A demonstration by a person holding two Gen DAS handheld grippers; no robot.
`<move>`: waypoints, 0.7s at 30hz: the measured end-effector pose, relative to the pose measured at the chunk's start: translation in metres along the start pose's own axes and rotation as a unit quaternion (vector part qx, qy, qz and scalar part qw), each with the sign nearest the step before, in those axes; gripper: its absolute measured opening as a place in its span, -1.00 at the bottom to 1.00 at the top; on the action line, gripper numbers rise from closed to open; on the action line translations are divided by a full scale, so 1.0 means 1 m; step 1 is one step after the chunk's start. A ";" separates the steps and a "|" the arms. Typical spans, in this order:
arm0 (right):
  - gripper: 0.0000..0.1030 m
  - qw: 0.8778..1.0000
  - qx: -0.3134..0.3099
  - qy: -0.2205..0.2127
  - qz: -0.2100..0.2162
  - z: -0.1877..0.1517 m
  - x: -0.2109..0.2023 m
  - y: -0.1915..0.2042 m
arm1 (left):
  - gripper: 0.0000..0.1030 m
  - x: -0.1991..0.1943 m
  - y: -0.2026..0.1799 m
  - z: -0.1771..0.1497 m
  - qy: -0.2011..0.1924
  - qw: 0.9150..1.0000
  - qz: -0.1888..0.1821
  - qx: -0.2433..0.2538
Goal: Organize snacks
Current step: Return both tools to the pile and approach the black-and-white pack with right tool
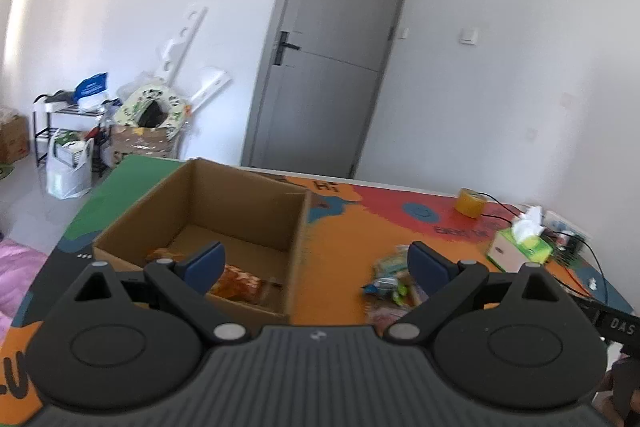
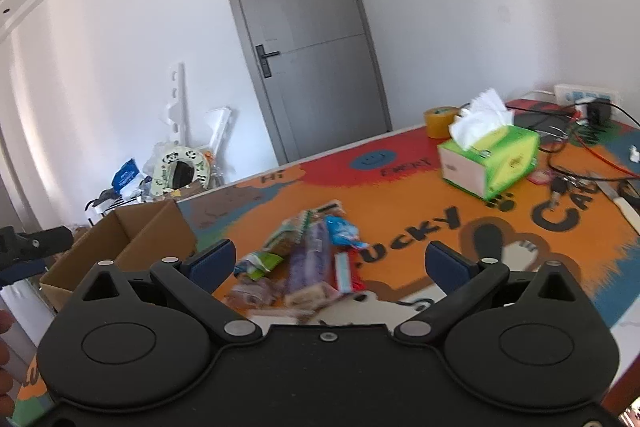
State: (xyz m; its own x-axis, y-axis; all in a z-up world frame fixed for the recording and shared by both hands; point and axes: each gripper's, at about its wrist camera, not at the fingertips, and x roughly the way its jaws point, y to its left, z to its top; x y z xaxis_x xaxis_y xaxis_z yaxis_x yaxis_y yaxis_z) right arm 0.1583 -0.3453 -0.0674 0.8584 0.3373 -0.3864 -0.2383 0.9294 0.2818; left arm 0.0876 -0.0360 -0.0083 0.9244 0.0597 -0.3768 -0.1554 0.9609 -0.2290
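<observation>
An open cardboard box [image 1: 240,211] stands on the colourful table mat, with an orange snack packet [image 1: 240,283] lying on its floor. It also shows at the left of the right wrist view [image 2: 128,239]. A pile of snack packets [image 2: 304,263] lies on the mat to the right of the box; it also shows in the left wrist view [image 1: 390,279]. My left gripper [image 1: 316,267] is open and empty above the box's near right corner. My right gripper [image 2: 330,263] is open and empty above the pile.
A green tissue box [image 2: 492,159] and a roll of tape [image 2: 440,121] stand at the far right of the table, with cables, keys and a power strip [image 2: 584,95] behind them. Beyond the table are a grey door [image 1: 324,67] and floor clutter [image 1: 132,131].
</observation>
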 end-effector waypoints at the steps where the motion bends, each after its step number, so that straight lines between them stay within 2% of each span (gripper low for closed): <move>1: 0.99 1.000 0.002 0.001 -0.002 -0.002 -0.001 -0.004 | 0.89 -0.001 -0.003 -0.002 0.000 1.000 -0.004 0.003; 7: 0.97 1.000 0.008 0.018 -0.003 -0.016 0.004 -0.014 | 0.88 0.000 -0.016 -0.012 0.009 0.999 -0.036 0.015; 16: 0.89 0.998 0.002 0.050 0.030 -0.031 0.017 0.000 | 0.81 0.010 -0.023 -0.033 0.026 0.998 -0.053 0.016; 21: 0.80 0.997 0.000 0.069 0.037 -0.041 0.033 0.013 | 0.44 0.017 -0.025 -0.046 0.042 0.997 -0.065 0.018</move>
State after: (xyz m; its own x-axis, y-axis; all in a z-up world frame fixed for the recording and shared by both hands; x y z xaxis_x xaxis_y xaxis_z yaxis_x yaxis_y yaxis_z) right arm 0.1653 -0.3160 -0.1128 0.7682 0.4228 -0.4808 -0.2994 0.9010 0.3139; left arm 0.0909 -0.0715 -0.0502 0.9035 -0.0878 -0.4196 -0.0217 0.9682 -0.2491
